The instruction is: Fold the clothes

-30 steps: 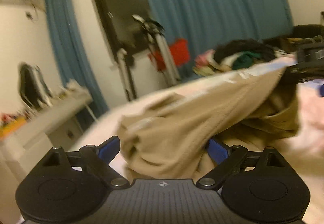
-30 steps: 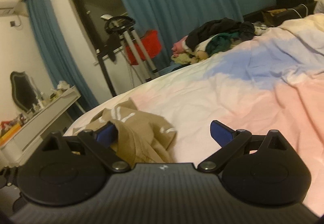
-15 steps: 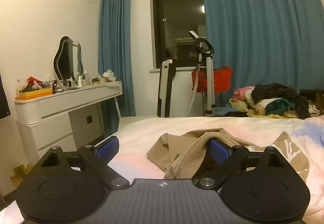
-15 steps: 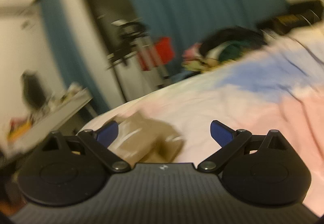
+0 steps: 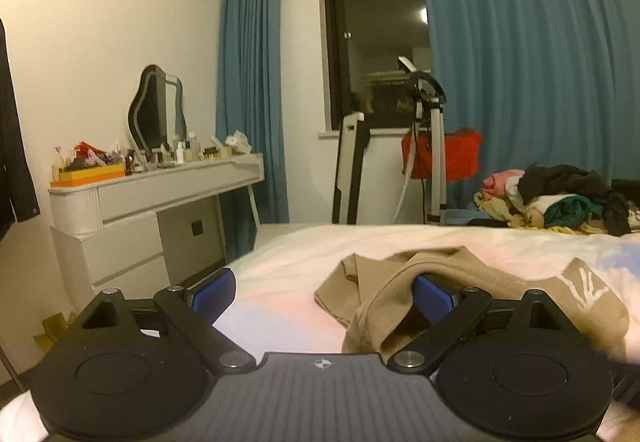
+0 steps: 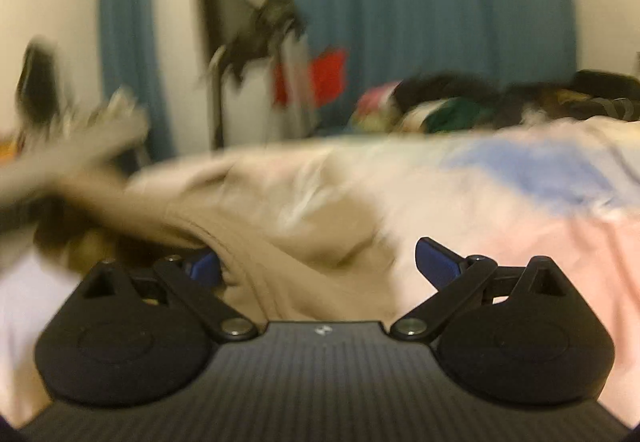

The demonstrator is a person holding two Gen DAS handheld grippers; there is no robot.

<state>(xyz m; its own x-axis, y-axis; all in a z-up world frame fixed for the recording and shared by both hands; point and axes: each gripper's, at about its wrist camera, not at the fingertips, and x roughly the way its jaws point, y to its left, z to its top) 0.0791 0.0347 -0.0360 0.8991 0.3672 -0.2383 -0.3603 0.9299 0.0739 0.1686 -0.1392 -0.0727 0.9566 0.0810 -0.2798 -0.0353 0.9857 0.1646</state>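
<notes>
A tan sweatshirt (image 5: 460,278) with white lettering lies crumpled on the bed (image 5: 304,254), which has a pink, white and blue sheet. My left gripper (image 5: 322,290) is open low over the bed; the garment's ribbed hem drapes over its right finger (image 5: 432,296), and its left finger is bare. The right wrist view is blurred by motion. My right gripper (image 6: 318,266) is open, close over the same tan sweatshirt (image 6: 320,226), whose cloth lies between the fingers and covers part of the left finger (image 6: 204,266).
A pile of mixed clothes (image 5: 552,198) sits at the bed's far side. A white dresser (image 5: 152,210) with a mirror and clutter stands left. A garment steamer stand (image 5: 430,146) and a red bag (image 5: 448,158) stand by the dark window and blue curtains.
The left gripper dropped from holding the garment up to lying level over the bed, cloth slack over its right finger. The right gripper swung left and closer to the sweatshirt.
</notes>
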